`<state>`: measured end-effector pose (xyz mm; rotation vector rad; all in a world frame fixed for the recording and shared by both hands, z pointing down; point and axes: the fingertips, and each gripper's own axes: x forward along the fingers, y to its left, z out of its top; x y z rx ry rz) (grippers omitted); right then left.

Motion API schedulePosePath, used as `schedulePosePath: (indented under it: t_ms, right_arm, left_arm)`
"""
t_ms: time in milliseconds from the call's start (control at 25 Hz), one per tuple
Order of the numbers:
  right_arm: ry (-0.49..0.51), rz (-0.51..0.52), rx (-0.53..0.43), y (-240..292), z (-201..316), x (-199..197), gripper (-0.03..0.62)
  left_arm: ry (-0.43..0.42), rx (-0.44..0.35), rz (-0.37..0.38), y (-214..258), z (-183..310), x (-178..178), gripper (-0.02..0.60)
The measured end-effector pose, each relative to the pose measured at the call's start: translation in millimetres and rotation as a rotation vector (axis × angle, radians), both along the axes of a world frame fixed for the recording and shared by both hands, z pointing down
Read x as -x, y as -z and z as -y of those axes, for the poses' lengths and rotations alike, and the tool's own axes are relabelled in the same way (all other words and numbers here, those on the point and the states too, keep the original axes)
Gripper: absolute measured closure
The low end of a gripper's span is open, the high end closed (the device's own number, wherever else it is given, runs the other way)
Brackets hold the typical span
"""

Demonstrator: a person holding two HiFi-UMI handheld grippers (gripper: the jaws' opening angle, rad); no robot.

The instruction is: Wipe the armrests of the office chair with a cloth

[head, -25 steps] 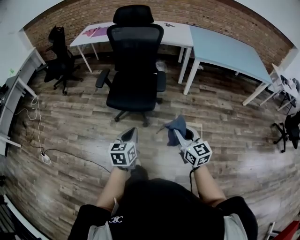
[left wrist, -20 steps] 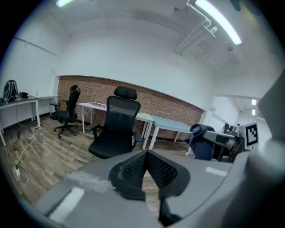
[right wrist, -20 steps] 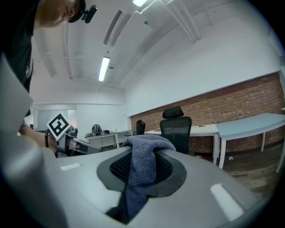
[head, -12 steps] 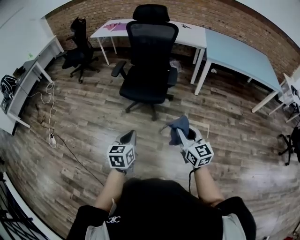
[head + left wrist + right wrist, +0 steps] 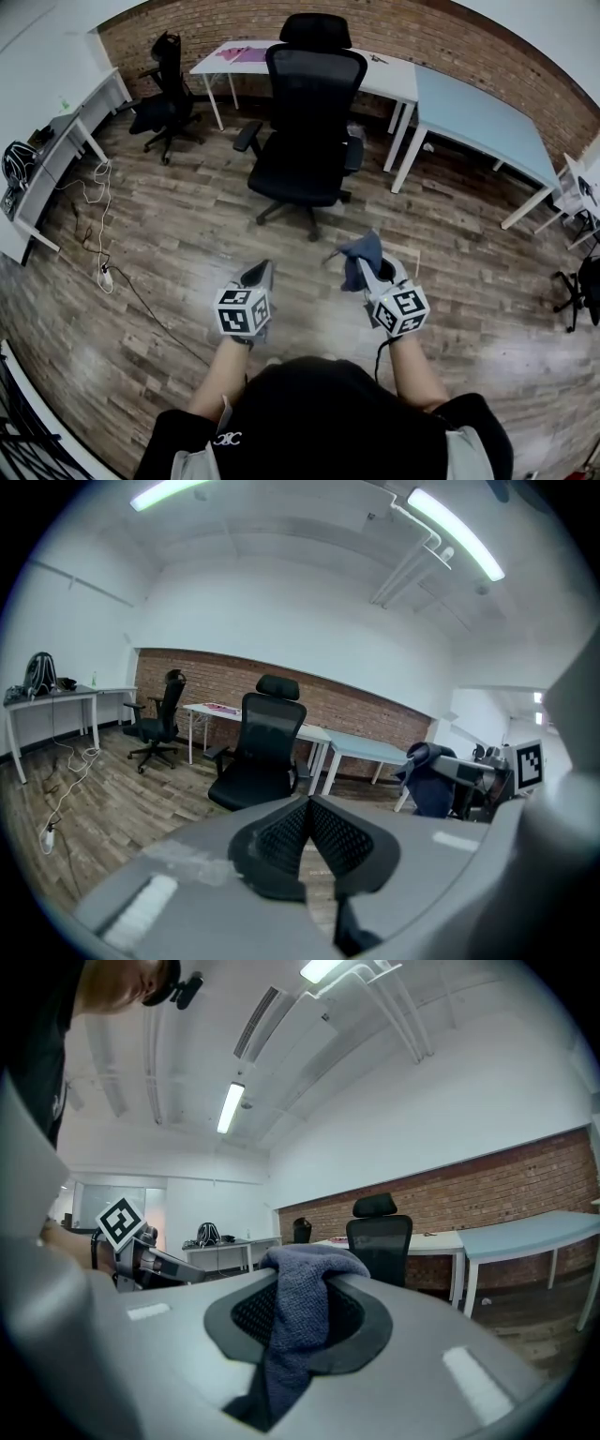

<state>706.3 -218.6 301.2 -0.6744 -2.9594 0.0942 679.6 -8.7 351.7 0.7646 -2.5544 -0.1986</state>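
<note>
The right gripper (image 5: 367, 269) pinched a blue-grey cloth (image 5: 360, 249) between its fingers; the fabric bunched up above the jaws and hung down below them. The left gripper (image 5: 261, 272) held nothing, and its jaws were pressed together. Both hovered side by side over the wooden floor (image 5: 169, 234), well apart from the black office chair (image 5: 309, 112). The chair stood toward the floor's far edge, just in front of a white desk (image 5: 389, 75) set along the brick wall. Its armrests (image 5: 247, 137) jutted out on either side, with the cloth nowhere near them.
</note>
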Motion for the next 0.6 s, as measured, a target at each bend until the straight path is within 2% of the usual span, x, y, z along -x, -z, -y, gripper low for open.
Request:
schedulePosePath:
  t_ms: [240,600]
  right_arm:
    - [0.002,-0.009,0.003,5.5,-16.3,-2.1,0.530]
    - [0.001,-0.029,-0.054,0.8,-31.5,-14.8,0.530]
  left_arm:
    - [0.001,-0.011,0.002,6.6,-17.0,-4.0,0.575]
    - [0.050,-0.030,0.012,9.0,-36.9,-7.0,0.575]
